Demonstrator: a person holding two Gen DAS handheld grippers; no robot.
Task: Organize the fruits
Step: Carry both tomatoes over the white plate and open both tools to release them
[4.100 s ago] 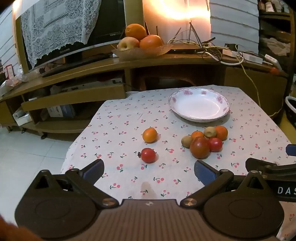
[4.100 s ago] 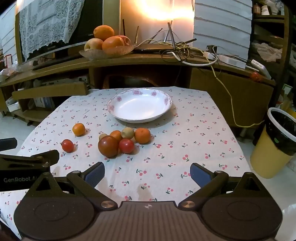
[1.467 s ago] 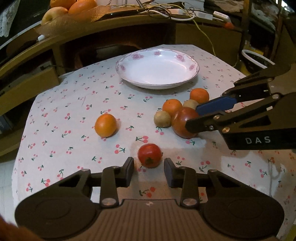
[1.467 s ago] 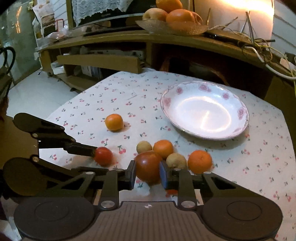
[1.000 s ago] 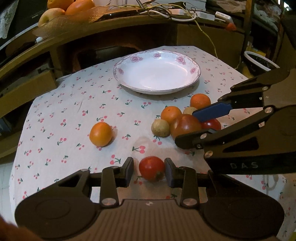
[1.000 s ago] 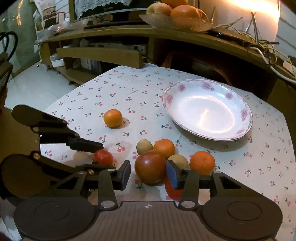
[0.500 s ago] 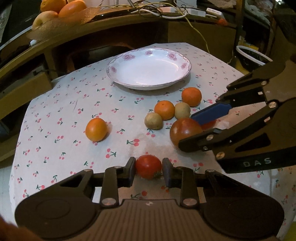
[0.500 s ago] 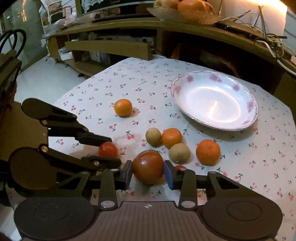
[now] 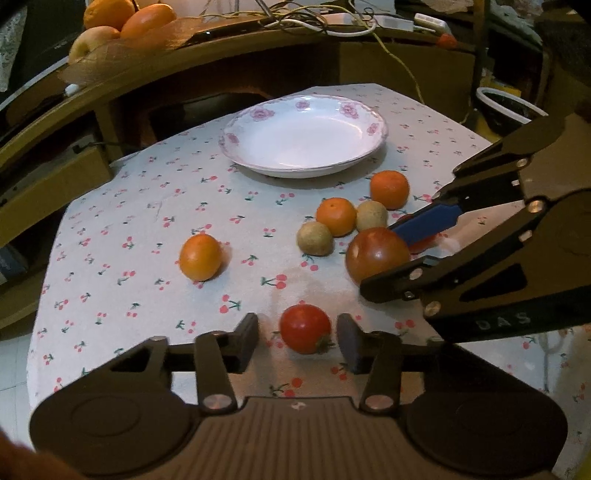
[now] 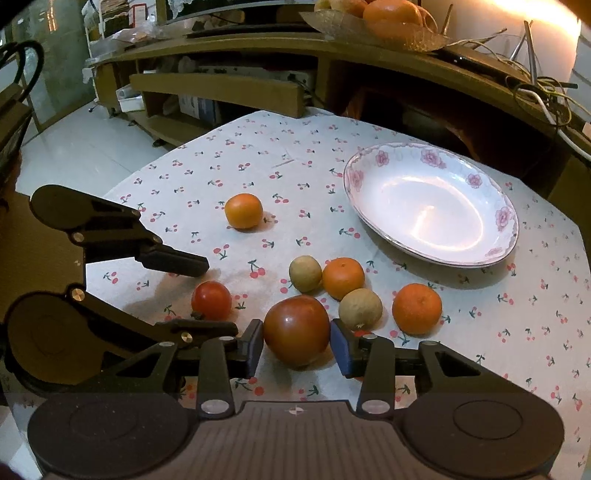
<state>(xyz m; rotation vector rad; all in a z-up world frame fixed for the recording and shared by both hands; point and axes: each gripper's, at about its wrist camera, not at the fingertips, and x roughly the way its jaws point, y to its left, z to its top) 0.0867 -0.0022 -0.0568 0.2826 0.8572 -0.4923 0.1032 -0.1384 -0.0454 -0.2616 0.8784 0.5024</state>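
Note:
My left gripper (image 9: 297,334) is open around a small red tomato (image 9: 305,328) that rests on the cloth, with gaps on both sides. My right gripper (image 10: 296,349) is shut on a large dark red tomato (image 10: 296,334); it also shows in the left wrist view (image 9: 376,254). A white floral plate (image 9: 303,138) sits empty at the back. Three oranges (image 10: 343,277) (image 10: 416,308) (image 10: 243,211) and two brownish fruits (image 10: 305,273) (image 10: 360,308) lie on the cloth. A second red tomato (image 9: 421,242) is mostly hidden behind the right fingers.
The table has a cherry-print cloth (image 9: 147,221). Behind it runs a wooden shelf unit (image 10: 258,44) with a fruit bowl (image 9: 122,26) and cables. A bin (image 9: 506,114) stands at the far right. The table's edge drops off to the left.
My left gripper has opened wider around the small tomato, which it pinched half a second ago. My right gripper stays closed on the large tomato.

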